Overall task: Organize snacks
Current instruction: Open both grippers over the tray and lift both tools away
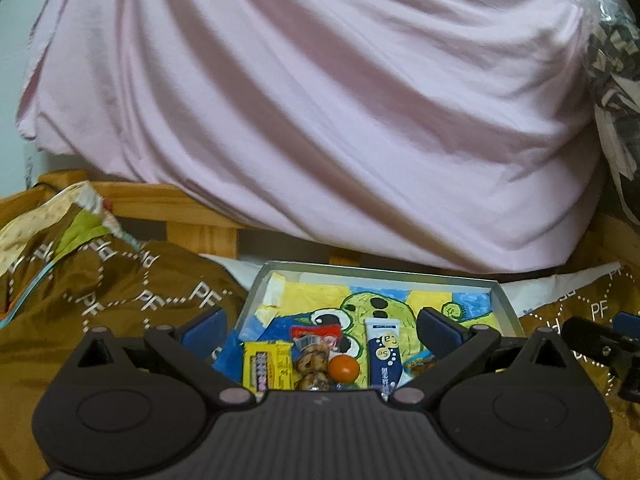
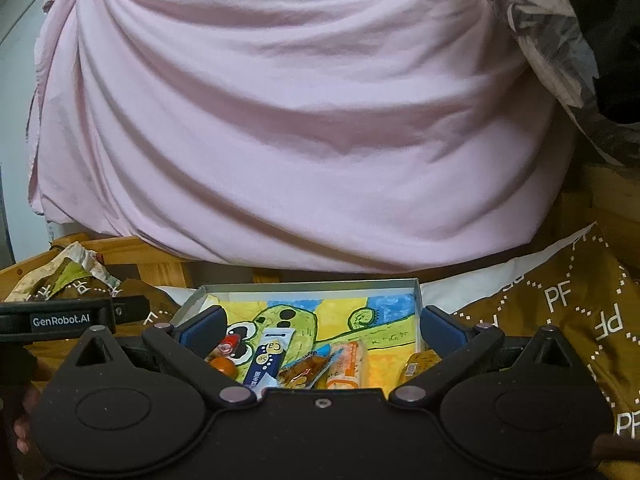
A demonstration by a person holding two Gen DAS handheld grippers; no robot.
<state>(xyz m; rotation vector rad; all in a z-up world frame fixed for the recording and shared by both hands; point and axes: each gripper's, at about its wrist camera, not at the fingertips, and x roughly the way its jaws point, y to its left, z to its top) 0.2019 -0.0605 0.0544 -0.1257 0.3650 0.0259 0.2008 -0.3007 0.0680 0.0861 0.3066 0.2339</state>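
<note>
A shallow grey tray (image 1: 502,304) (image 2: 418,300), lined with a yellow, blue and green cartoon drawing, lies on brown bedding. At its near end lie a yellow packet (image 1: 266,364), a brown snack pack (image 1: 310,366), an orange ball (image 1: 343,369) (image 2: 222,365) and a blue-and-white tube (image 1: 384,356) (image 2: 268,360). The right wrist view adds a wrapped brown pastry (image 2: 304,372), an orange-and-white packet (image 2: 348,364) and a yellow packet (image 2: 420,362). My left gripper (image 1: 322,332) and right gripper (image 2: 322,330) hover side by side over these snacks. Both are wide open, with nothing pressed between the blue pads.
A big pink sheet (image 1: 320,120) hangs over the far side, right behind the tray. A brown quilt printed with "PF" (image 1: 120,300) (image 2: 560,320) is bunched on both sides. A wooden bed frame (image 1: 192,216) runs behind, and white fabric (image 2: 480,284) shows beside the tray.
</note>
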